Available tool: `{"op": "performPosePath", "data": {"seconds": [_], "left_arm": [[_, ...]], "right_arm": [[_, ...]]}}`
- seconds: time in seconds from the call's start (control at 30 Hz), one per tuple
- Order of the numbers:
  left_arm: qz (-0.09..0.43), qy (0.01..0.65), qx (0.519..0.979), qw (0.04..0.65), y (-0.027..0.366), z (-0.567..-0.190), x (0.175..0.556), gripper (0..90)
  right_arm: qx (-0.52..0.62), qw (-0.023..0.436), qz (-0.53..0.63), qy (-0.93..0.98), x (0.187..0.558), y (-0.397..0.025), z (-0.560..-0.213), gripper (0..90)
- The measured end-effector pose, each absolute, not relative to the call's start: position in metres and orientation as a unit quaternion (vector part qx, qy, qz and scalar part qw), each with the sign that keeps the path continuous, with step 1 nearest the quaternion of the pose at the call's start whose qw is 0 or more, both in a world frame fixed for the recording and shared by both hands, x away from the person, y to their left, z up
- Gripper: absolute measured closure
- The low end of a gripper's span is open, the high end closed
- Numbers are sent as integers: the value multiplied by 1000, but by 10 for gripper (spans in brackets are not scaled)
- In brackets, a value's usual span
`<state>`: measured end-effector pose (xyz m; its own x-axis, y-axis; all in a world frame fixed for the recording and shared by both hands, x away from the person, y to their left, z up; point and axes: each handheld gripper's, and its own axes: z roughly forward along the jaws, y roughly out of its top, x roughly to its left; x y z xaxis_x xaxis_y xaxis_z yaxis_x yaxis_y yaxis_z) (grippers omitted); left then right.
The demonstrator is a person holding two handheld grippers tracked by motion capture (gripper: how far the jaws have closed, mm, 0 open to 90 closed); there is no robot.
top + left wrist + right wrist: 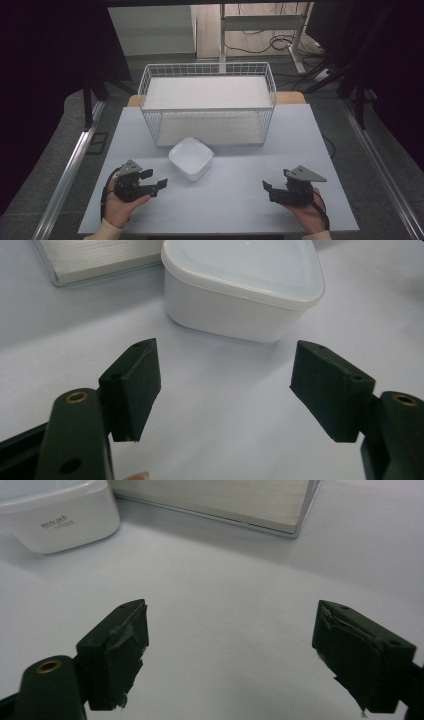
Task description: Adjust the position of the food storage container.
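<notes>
A white square lidded plastic container [190, 158] sits on the pale table [235, 200], just in front of a white wire basket [207, 102]. My left gripper [156, 180] rests low at the front left, held in a hand, jaws open and empty, pointing toward the container [242, 287] a short way ahead. My right gripper [267, 189] sits at the front right, jaws open and empty, aimed left across bare table. In the right gripper view the container [55, 515] lies far left and the basket's base [215, 502] lies ahead.
The wire basket holds a white board inside and stands at the table's back middle. A wooden edge [292, 97] shows behind it. Metal rails [70, 165] run along both sides of the table. Cables [280, 42] lie on the floor beyond.
</notes>
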<state>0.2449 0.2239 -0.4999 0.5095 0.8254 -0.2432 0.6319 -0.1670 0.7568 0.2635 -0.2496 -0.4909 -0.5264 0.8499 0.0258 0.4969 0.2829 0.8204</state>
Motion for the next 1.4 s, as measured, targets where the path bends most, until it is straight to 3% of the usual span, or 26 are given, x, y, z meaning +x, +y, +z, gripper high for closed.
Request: {"op": "performPosePath", "data": {"seconds": [0.2,0.63,1.4], "left_arm": [[114,484,754,430,224,-500,245,276],[116,478,755,433,221,-496,244,275],[111,471,767,422,215,-488,241,313]], "right_arm": [[438,193,409,777,265,-253,-489,202],[443,173,405,781,265,-256,-488,217],[423,183,406,789,260,-254,-482,247]]}}
